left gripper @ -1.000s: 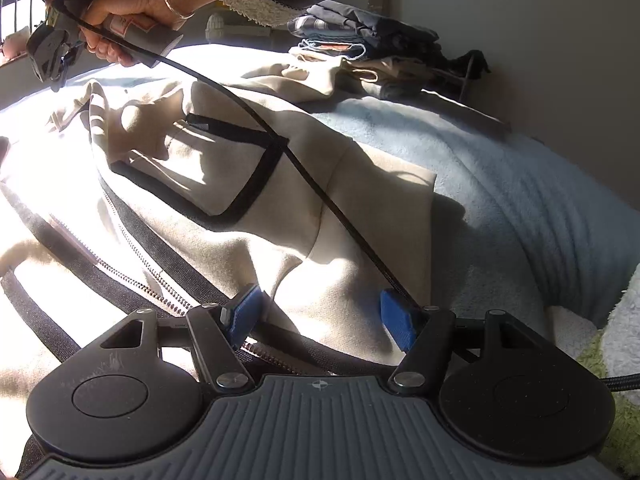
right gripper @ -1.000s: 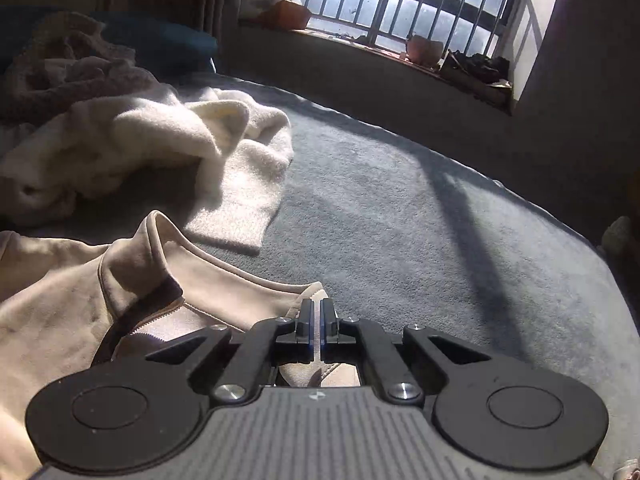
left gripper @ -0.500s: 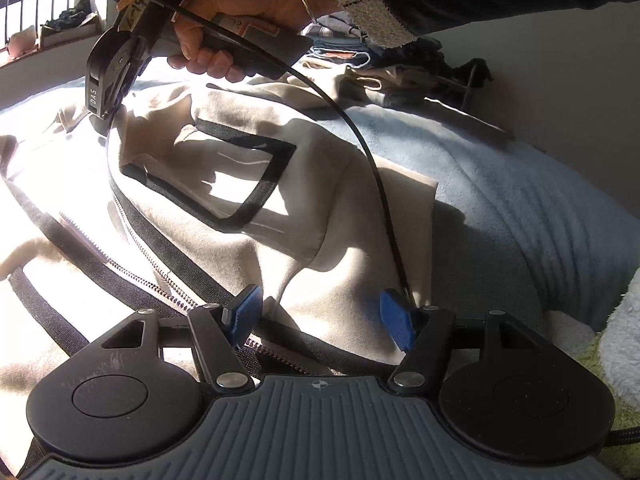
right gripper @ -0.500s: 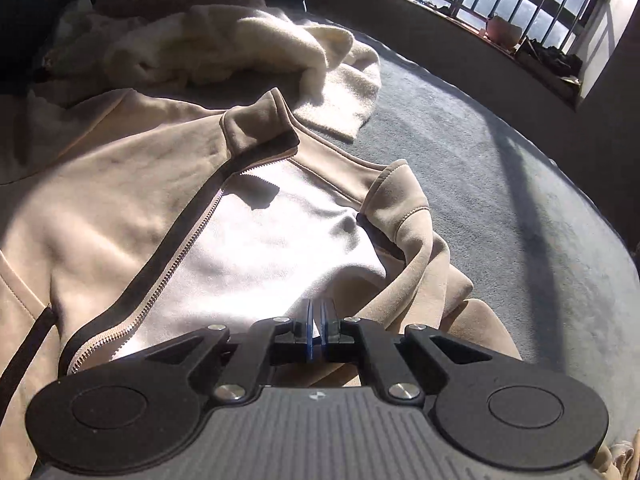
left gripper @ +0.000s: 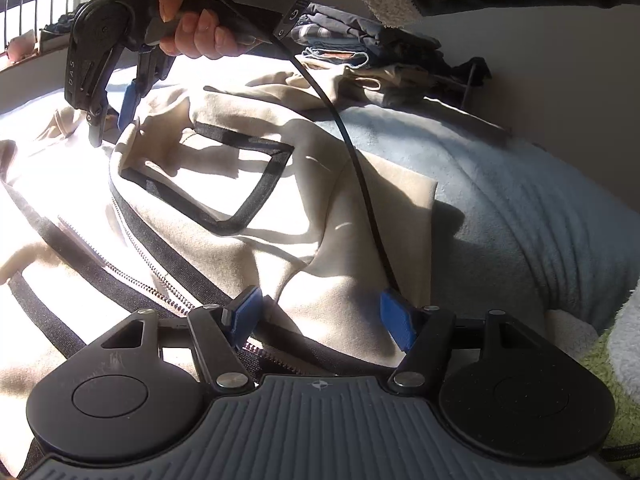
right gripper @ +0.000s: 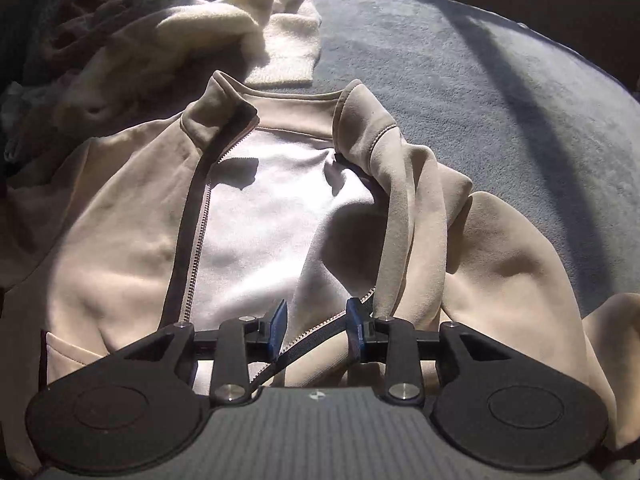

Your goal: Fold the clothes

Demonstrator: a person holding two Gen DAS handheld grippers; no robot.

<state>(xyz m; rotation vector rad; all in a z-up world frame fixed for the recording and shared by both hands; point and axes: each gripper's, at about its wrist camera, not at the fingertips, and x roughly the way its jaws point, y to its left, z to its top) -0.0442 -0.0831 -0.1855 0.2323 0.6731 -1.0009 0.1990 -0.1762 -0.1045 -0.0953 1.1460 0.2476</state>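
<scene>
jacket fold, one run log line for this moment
stage: laying out | jacket: beige, unzipped, flat on blue blanket | left tool: open, over hem | right tool: open, over zipper edge

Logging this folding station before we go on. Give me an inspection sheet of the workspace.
Surface: grey-blue blanket, sunlit in patches.
Job's things: beige zip jacket spread out, unzipped, white lining up.
Clutter: cream fleece garment beyond the collar; stacked clothes by the wall; green fluffy item.
Grippers: left tool open over the hem; right tool open, straddling the zipper edge.
Cables: black cable draped across the jacket.
Surroundings: barred window, plain wall.
</scene>
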